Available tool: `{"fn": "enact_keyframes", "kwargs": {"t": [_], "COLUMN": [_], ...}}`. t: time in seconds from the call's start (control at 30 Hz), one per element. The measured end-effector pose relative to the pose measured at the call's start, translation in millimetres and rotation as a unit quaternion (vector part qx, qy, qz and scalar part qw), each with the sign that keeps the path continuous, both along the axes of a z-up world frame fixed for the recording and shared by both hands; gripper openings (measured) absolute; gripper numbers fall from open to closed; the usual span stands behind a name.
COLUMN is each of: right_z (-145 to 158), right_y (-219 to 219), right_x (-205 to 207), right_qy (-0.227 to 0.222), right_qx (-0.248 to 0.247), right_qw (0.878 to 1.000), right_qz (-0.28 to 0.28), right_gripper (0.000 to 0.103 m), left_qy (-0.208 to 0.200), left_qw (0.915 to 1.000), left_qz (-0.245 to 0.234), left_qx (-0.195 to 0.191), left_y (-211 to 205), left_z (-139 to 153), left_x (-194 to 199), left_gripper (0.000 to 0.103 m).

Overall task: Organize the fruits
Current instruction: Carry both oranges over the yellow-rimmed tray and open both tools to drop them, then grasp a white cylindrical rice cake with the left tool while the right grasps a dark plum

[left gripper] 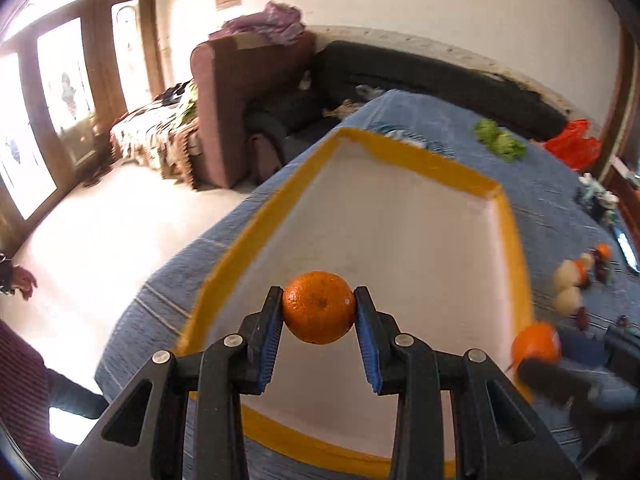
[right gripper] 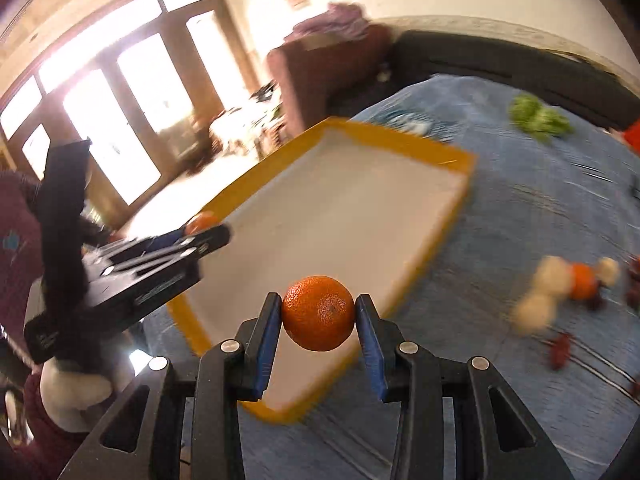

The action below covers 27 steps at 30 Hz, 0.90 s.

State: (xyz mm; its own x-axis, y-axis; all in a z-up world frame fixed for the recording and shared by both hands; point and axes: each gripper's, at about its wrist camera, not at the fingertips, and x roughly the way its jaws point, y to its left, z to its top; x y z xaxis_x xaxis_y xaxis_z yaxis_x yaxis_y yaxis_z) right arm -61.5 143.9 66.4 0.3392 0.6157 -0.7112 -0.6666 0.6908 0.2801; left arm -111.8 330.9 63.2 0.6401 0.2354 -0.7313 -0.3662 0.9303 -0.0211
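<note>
Left wrist view: each gripper (left gripper: 319,307) (right gripper: 319,312) clamps an orange (left gripper: 319,307) (right gripper: 319,312) above the tray (left gripper: 472,174).

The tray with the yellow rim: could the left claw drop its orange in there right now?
Probably yes. The left claw holds its orange over the tray, whose white floor looks bare beneath it. The right claw, with its own orange, is off to the side.

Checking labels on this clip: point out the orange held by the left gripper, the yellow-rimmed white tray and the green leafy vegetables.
Orange in left gripper (left gripper: 319,307), left wrist view, middle of peel.
Yellow-rimmed white tray (left gripper: 436,162), left wrist view, far rim.
Green leafy vegetables (right gripper: 538,117), right wrist view, centre of bunch.
</note>
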Motion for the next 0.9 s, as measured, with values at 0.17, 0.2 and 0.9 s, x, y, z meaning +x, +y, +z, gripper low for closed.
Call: {"fn": "enact_keyframes", "kwargs": {"t": [0.17, 0.2, 0.9], "right_z": [-27, -32, -2], "right_y": [49, 57, 5], "right_x": [-3, -4, -24], "right_qy": [0.020, 0.022, -0.029], "right_qx": [-0.029, -0.035, 0.014], "right_qw": [0.999, 0.998, 0.999], "right_qz": [0.036, 0.040, -0.027], "right_gripper": [0.042, 0.042, 0.056], "left_qy": [0.013, 0.014, -0.033], "left_qw": [0.9997, 0.9996, 0.9988], "left_qz": [0.020, 0.022, 0.005], "left_qx": [-0.003, -0.008, -0.036], "left_y": [23, 26, -9], "left_z": [-11, -13, 22], "left_x": [-1, -1, -33], "left_gripper": [0.034, 0.034, 0.065]}}
